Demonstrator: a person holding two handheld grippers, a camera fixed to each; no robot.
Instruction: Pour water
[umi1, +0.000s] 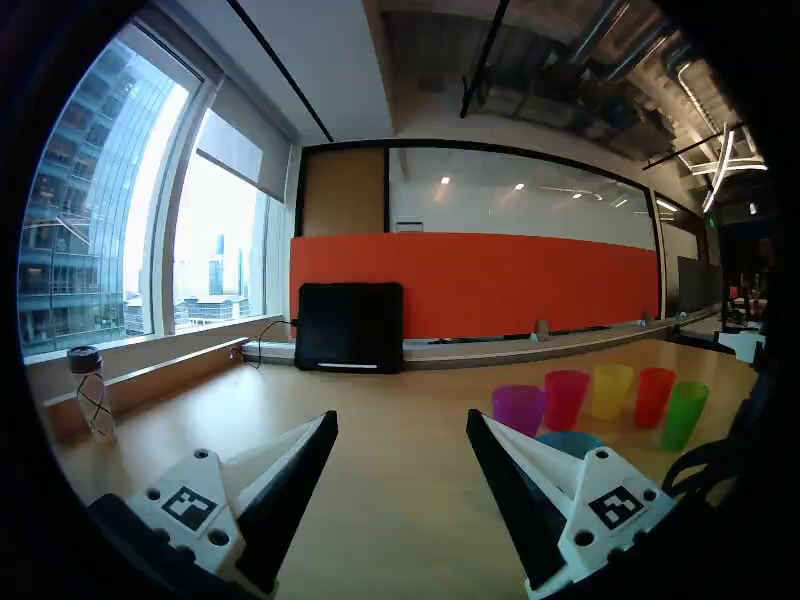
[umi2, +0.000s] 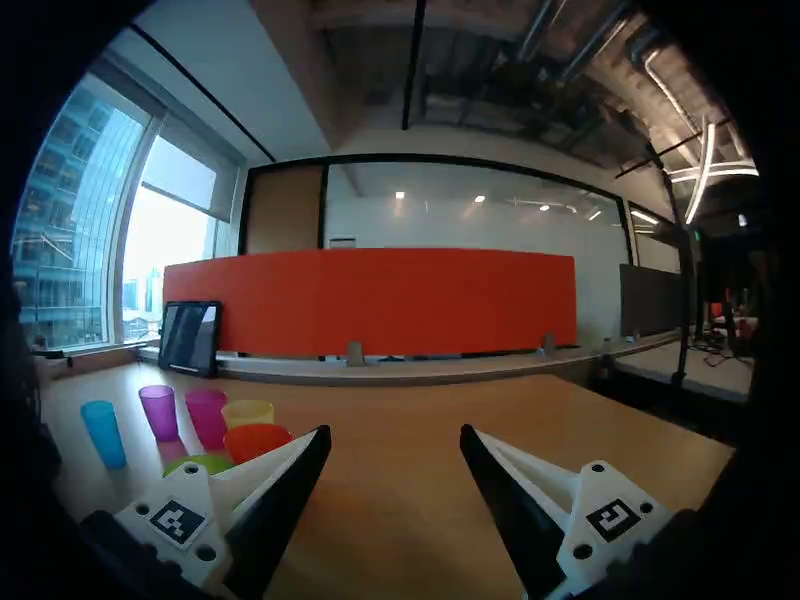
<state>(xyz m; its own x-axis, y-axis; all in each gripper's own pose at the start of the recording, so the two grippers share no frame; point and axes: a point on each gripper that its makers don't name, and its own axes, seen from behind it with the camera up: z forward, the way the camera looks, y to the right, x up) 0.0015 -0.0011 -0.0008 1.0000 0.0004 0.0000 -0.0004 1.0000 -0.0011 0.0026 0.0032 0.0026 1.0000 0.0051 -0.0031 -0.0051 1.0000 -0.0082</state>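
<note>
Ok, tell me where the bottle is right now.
In the left gripper view, the clear dark-capped bottle stands upright at the far left of the wooden table, beside the window ledge, well apart from the coloured cups.

Bright window (umi1: 215, 250) glare (left), dim ceiling, fisheye-warped edges

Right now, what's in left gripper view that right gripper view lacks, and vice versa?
Left gripper view: a small clear bottle on the window ledge, and a cable beside the black tablet.

Right gripper view: nothing distinct that I can tell; the side desk at far right is just plainer there.

Shared: the black tablet, the orange partition, the wooden table and six coloured cups, which sit at right in the left gripper view and at left in the right gripper view. The left gripper and right gripper are both open and empty.
</note>
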